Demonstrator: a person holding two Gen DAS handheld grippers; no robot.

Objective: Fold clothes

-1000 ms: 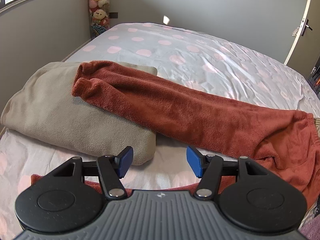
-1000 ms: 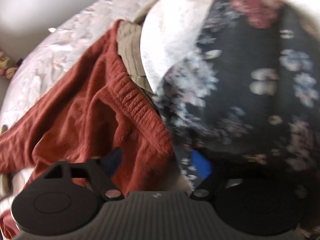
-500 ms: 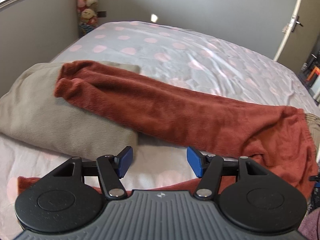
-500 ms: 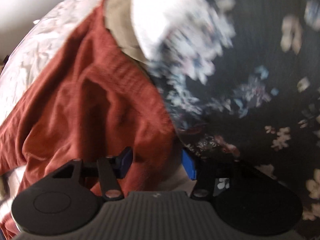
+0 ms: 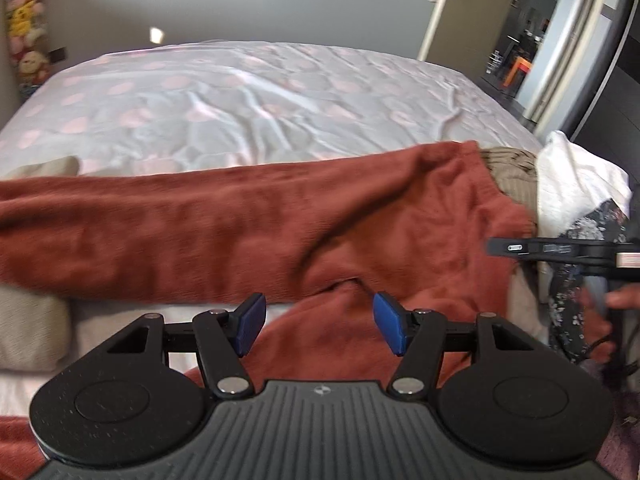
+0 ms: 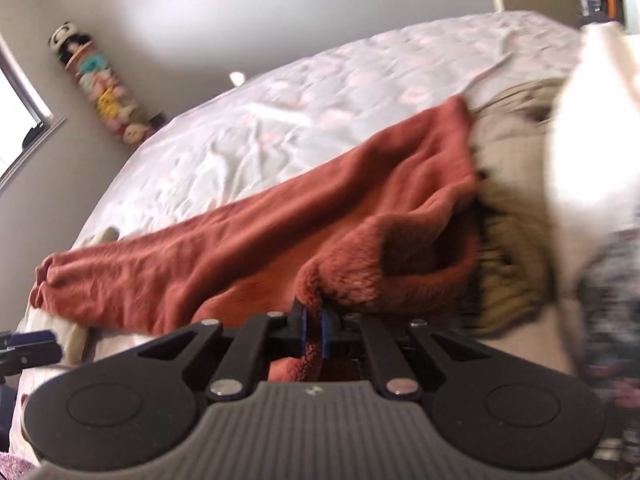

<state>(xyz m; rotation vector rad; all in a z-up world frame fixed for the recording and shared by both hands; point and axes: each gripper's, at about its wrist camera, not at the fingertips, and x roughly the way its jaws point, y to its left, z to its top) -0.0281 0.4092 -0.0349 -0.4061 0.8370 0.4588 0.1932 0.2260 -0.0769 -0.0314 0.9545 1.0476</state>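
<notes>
A rust-red fleece garment (image 5: pixel 240 232) lies stretched across the bed, one long leg running left. My left gripper (image 5: pixel 319 328) hovers open just above its near fold, blue pads apart with nothing between them. In the right wrist view the same red fleece garment (image 6: pixel 248 252) is lifted at its waistband end, and my right gripper (image 6: pixel 313 332) is shut on an edge of it, red pile squeezed between the blue pads. The right gripper's black body (image 5: pixel 560 250) shows at the right edge of the left wrist view, held by a hand (image 5: pixel 624 300).
A folded beige garment (image 5: pixel 28 320) lies at the left. A pile at the right holds a tan knit (image 5: pixel 512 176), a white piece (image 5: pixel 572 176) and dark floral cloth (image 5: pixel 580 280). The dotted bedspread (image 5: pixel 260 100) stretches behind. An open door (image 5: pixel 520 40) is at back right.
My right gripper closed on the red garment's edge and swung up to face the bed. The left gripper panned right along the red leg, still open.
</notes>
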